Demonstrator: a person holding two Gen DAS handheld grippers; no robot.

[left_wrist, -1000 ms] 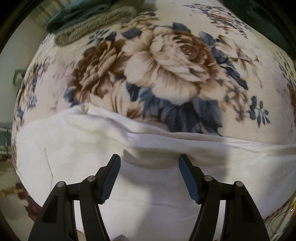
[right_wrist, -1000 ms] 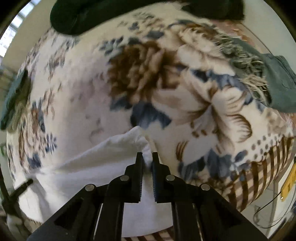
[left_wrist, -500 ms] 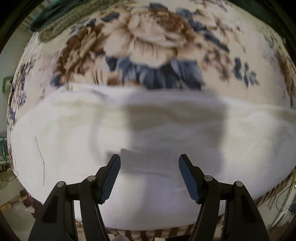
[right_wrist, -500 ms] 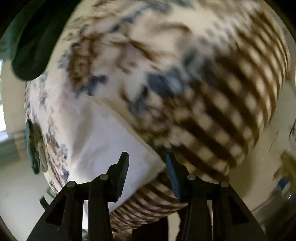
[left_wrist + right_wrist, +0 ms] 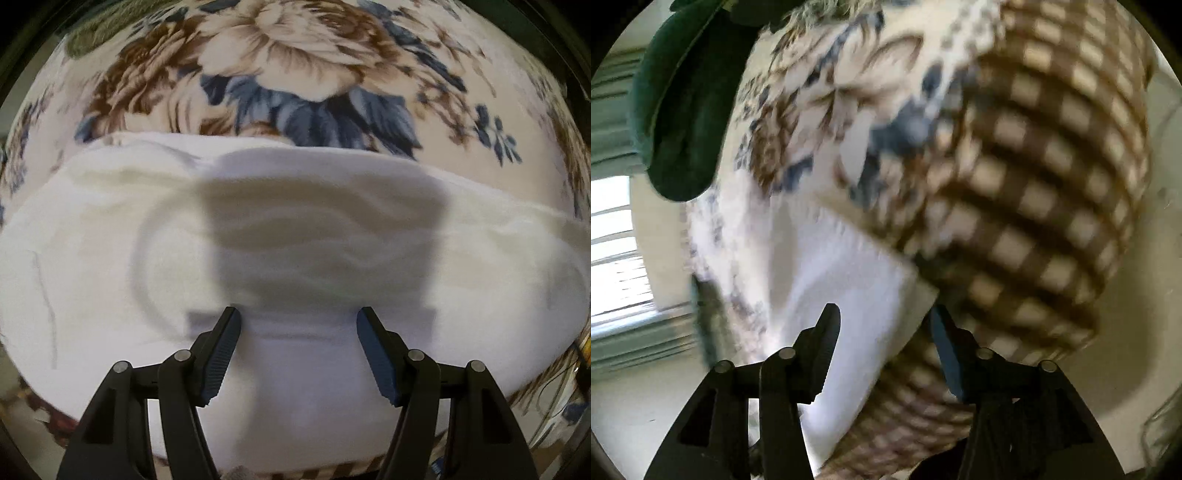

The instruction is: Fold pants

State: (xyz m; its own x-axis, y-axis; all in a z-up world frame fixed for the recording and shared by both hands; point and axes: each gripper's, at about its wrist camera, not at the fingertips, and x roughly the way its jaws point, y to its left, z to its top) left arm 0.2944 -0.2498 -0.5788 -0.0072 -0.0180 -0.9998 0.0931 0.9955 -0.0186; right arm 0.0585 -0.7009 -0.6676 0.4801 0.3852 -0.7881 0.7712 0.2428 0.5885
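The white pants [image 5: 147,240] lie spread flat across a floral blanket [image 5: 295,55], their far edge folded in a straight line. My left gripper [image 5: 298,314] points straight down just above the cloth, its jaws opening, nothing pinched between them, and its shadow falls on the fabric. In the right wrist view a corner of the pants [image 5: 842,266] rests near the blanket's checked border [image 5: 1034,184]. My right gripper [image 5: 883,312] hovers over that corner with its jaws opening. The pads stand apart from the cloth.
A dark green garment [image 5: 683,103] lies at the far end of the blanket [image 5: 820,92]. A green fringed cloth [image 5: 92,40] sits at the top left in the left wrist view. A window [image 5: 613,240] and pale floor lie beyond the bed's edge.
The right gripper has let go of the pants corner, opened, rolled and swung toward the checked border. The left gripper has drifted over the pants and sunk closer to them.
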